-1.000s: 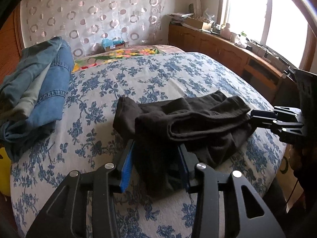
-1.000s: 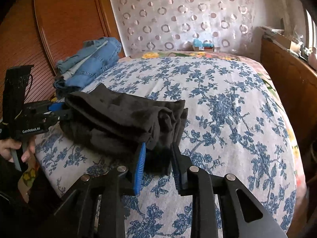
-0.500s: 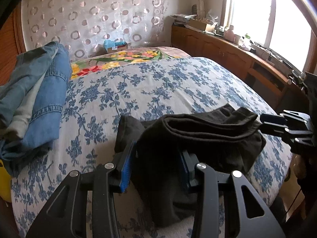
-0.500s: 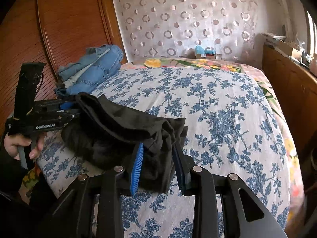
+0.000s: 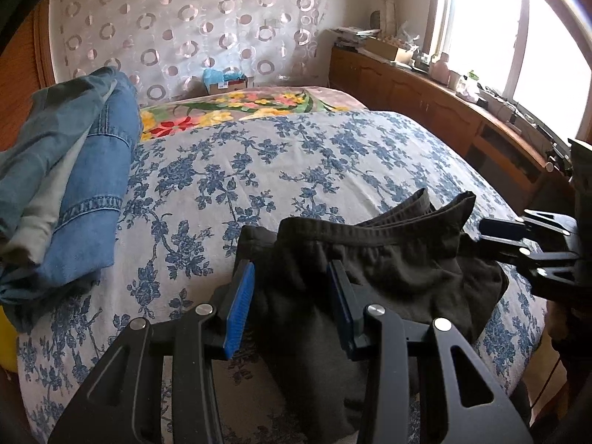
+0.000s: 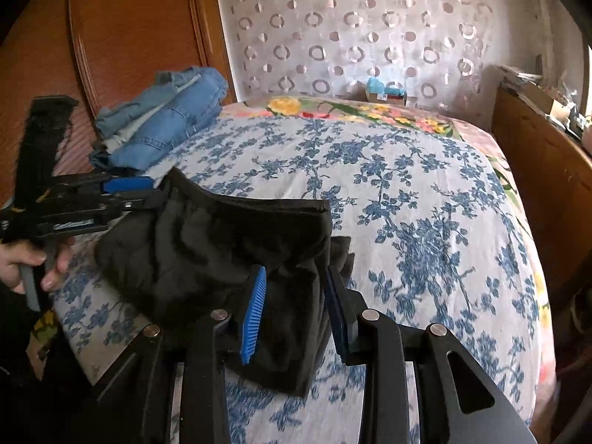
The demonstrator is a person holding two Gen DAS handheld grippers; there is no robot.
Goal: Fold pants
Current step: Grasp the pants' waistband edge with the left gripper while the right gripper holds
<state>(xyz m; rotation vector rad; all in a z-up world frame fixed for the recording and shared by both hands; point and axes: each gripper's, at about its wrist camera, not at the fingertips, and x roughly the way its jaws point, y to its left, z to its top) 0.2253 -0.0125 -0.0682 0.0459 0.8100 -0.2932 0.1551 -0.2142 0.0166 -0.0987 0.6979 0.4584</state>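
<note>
The folded black pants (image 5: 388, 270) hang between my two grippers, lifted off the blue-flowered bedspread (image 5: 296, 155) near the bed's front edge. My left gripper (image 5: 292, 296) is shut on the pants' left end; its blue pads press the cloth. My right gripper (image 6: 296, 296) is shut on the right end of the pants (image 6: 222, 244). The waistband runs taut along the top between them. The right gripper shows in the left wrist view (image 5: 518, 236), the left gripper in the right wrist view (image 6: 122, 192).
A pile of folded blue jeans (image 5: 74, 185) lies at the bed's left side by the wooden headboard (image 6: 129, 37). A flowered pillow (image 5: 236, 107) and a small box (image 5: 225, 81) are at the far end. A wooden cabinet (image 5: 444, 111) runs along the right.
Both grippers have lifted the pants off the bed and pulled them taut; the bundle now hangs with the waistband stretched between them.
</note>
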